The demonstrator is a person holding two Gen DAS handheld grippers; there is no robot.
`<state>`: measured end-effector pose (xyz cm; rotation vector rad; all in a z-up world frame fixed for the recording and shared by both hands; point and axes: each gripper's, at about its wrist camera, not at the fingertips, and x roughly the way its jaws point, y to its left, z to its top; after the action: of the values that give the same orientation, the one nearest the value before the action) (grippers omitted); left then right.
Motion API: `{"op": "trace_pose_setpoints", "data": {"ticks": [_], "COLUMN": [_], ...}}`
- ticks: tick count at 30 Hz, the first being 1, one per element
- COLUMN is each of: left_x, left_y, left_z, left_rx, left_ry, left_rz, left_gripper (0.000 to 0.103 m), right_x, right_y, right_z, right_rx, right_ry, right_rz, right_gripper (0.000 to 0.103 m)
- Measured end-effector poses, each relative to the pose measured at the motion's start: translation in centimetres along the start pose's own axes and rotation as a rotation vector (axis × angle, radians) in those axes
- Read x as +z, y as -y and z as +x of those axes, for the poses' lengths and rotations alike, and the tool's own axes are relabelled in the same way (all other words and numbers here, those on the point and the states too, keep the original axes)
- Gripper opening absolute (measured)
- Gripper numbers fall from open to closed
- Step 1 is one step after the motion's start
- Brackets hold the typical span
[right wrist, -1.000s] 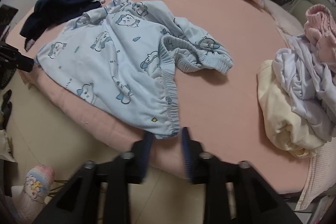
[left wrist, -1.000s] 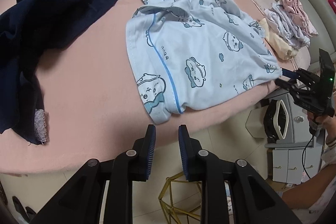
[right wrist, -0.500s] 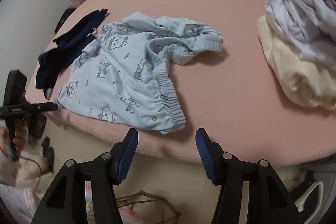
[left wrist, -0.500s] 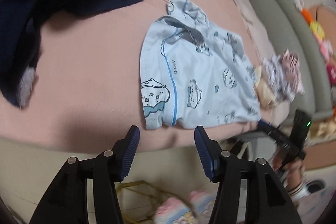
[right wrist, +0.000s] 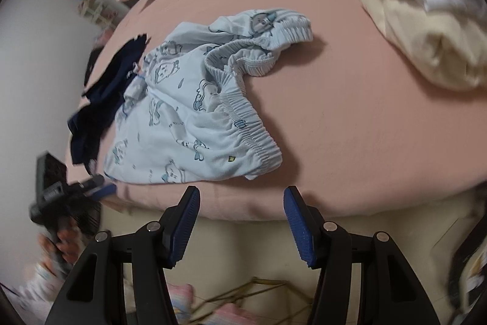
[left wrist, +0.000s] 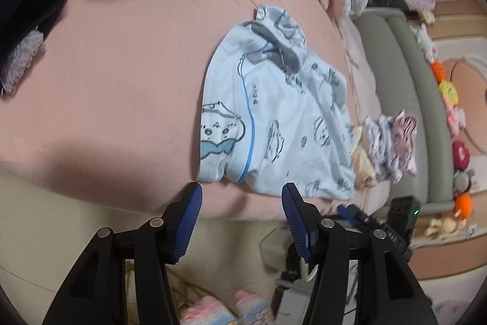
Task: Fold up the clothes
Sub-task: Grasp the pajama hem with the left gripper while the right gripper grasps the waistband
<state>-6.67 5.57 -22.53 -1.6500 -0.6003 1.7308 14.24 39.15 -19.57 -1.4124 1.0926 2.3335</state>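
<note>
Light-blue cartoon-print shorts [left wrist: 274,124] lie on the pink bed [left wrist: 115,87]; left gripper [left wrist: 240,197] and right gripper [right wrist: 242,200] hover just beside them, half-open, empty.

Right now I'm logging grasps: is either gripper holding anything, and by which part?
Nothing is held. The left gripper and right gripper both stand open just short of the blue shorts, with no cloth between their fingers.

Both grippers let go of the light-blue cartoon-print shorts [left wrist: 274,124]. The left gripper [left wrist: 241,204] and right gripper [right wrist: 242,207] spread their jaws wide, rolled, and pulled back below the shorts' near edge.
</note>
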Motion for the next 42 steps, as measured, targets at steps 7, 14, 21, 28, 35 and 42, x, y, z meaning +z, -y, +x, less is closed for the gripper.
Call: {"op": "trace_pose_setpoints", "data": {"ticks": [7, 14, 21, 28, 35, 42], "left_x": [-0.6, -0.5, 0.0, 0.7, 1.8, 2.3], "left_y": [-1.2, -1.3, -2.0, -1.8, -1.0, -0.3], "left_z": [0.1, 0.4, 0.7, 0.4, 0.8, 1.4], "left_rx": [-0.072, -0.096, -0.144, -0.155, -0.106, -0.008], "left_ry": [0.096, 0.088, 0.07, 0.118, 0.118, 0.13], "left_rz": [-0.127, -0.138, -0.203, -0.242, -0.169, -0.118], "left_gripper": [0.052, 0.052, 0.056, 0.063, 0.063, 0.028], "right_x": [-0.5, -0.5, -0.2, 0.5, 1.8, 2.4], "right_y": [1.2, 1.9, 4.1, 3.8, 3.4, 3.0], "right_z": [0.6, 1.5, 2.0, 2.4, 3.4, 3.4], "right_rx": [0.134, 0.192, 0.311, 0.299, 0.272, 0.23], "right_ry": [0.028, 0.038, 0.089, 0.094, 0.098, 0.108], "right_rz": [0.178, 0.274, 0.454, 0.438, 0.402, 0.325], "right_gripper": [0.057, 0.057, 0.057, 0.057, 0.057, 0.056]}}
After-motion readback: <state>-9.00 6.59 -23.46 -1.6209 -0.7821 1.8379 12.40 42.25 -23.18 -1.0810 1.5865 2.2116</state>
